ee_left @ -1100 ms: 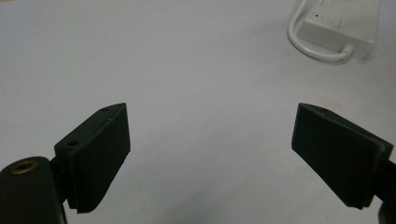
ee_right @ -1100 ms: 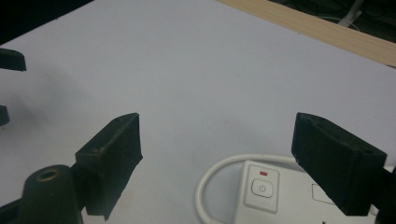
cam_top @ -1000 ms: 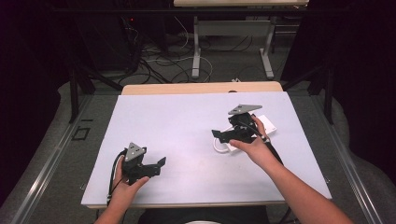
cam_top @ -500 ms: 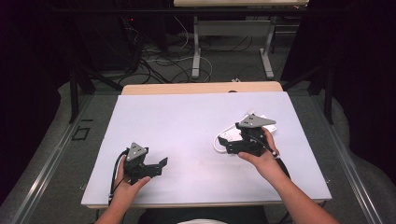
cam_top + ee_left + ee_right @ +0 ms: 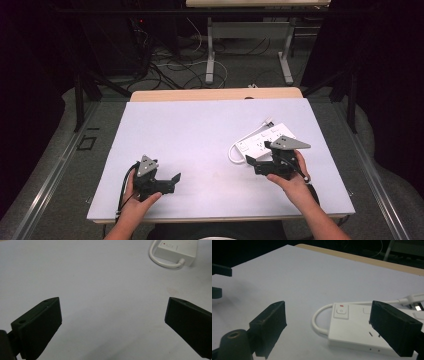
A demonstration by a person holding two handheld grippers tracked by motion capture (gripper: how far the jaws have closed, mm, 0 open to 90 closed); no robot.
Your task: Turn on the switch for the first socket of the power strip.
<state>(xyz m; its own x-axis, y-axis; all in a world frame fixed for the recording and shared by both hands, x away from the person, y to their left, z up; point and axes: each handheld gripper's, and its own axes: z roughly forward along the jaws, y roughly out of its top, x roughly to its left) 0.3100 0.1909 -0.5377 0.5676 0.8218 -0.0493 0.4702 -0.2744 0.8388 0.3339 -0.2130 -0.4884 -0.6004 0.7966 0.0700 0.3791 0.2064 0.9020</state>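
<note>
Now the right gripper (image 5: 256, 163) sits lower and nearer the front edge of the pale lilac worktop (image 5: 200, 130) than it did a second ago, when it hung over the white plastic power strip (image 5: 264, 139); it has drawn back toward the person and hovers just at the strip's near end, beside the looped white cable (image 5: 234, 156). Its jaws stand wide apart with nothing between them, and the right gripper view looks across the strip's switch end (image 5: 340, 310). I judge this a pull-back to line up a grasp on the strip, not a grasp begun.

The left gripper (image 5: 172, 181) has hardly shifted: it rests near the front left corner of the worktop, jaws spread wide and empty, well apart from the strip.

The strip lies on the right half of the worktop, angled toward the far right corner, its plug (image 5: 268, 120) at the far end.

No brand or wording can be read; a small red mark (image 5: 341, 306) above the switch and a power symbol on it are all that show.
</note>
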